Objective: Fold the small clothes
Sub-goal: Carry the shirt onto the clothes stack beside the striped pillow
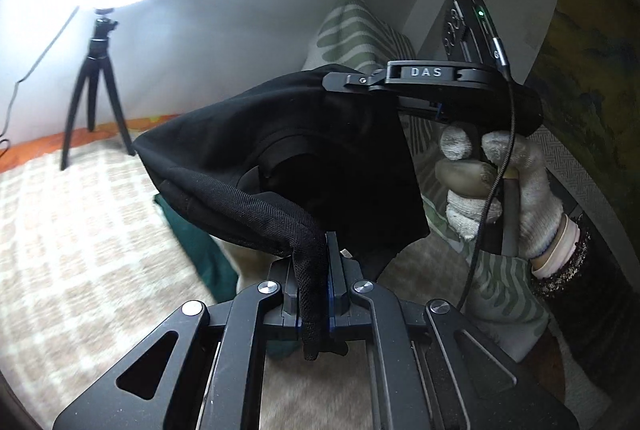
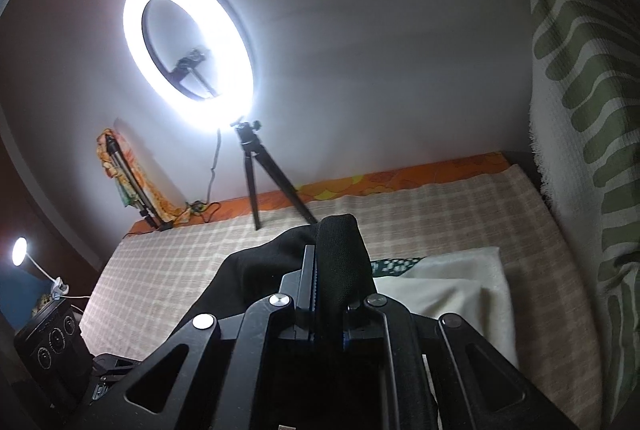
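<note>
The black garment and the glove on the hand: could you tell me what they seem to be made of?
Black garment: likely a soft matte knit, cotton-like; its hem shows a fine ribbed weave and it drapes limply. Glove: probably coarse white knitted cotton, with visible loops and greyed fingertips.

Two grippers are in view: the left gripper [image 1: 326, 262] and the right gripper [image 2: 326, 270], and between them hangs one black garment [image 1: 288, 150]. One gloved hand [image 1: 500, 186] shows, wrapped round the right gripper's handle. On the bed [image 2: 200, 262] lie one cream cloth [image 2: 452, 290] and one dark green cloth [image 1: 200, 242], two pieces apart from the black one. One ring light [image 2: 188, 46] stands on one black tripod [image 2: 260, 170] near the bed's far edge. One small desk lamp [image 2: 20, 252] glows beyond the bed's left edge. One green-striped cushion [image 2: 580, 110] stands along the bed's right edge.
</note>
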Available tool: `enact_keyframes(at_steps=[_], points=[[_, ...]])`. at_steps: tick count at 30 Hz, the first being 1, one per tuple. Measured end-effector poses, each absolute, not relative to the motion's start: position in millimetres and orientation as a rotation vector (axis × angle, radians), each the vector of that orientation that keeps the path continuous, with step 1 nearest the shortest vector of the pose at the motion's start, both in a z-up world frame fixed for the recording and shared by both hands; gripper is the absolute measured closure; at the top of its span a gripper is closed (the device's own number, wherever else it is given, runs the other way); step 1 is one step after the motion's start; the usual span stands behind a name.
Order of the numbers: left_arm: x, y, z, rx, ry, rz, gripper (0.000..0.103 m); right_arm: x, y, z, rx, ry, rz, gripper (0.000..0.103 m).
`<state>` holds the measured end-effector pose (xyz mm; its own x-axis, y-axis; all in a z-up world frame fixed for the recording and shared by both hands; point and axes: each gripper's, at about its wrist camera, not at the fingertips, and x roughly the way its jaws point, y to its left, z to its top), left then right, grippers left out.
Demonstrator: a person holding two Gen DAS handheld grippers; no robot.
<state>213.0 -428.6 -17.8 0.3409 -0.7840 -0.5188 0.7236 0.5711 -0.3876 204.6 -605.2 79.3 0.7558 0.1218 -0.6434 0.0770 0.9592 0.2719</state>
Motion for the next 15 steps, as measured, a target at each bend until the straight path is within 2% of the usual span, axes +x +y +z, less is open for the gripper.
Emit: enact_keyframes(at_steps=[15], points=[[241.7, -449.2, -69.7, -0.105, 0.824, -0.966, 0.097, 249.5, -645.0, 30.3, 0.262, 0.787, 0.028, 0.097]])
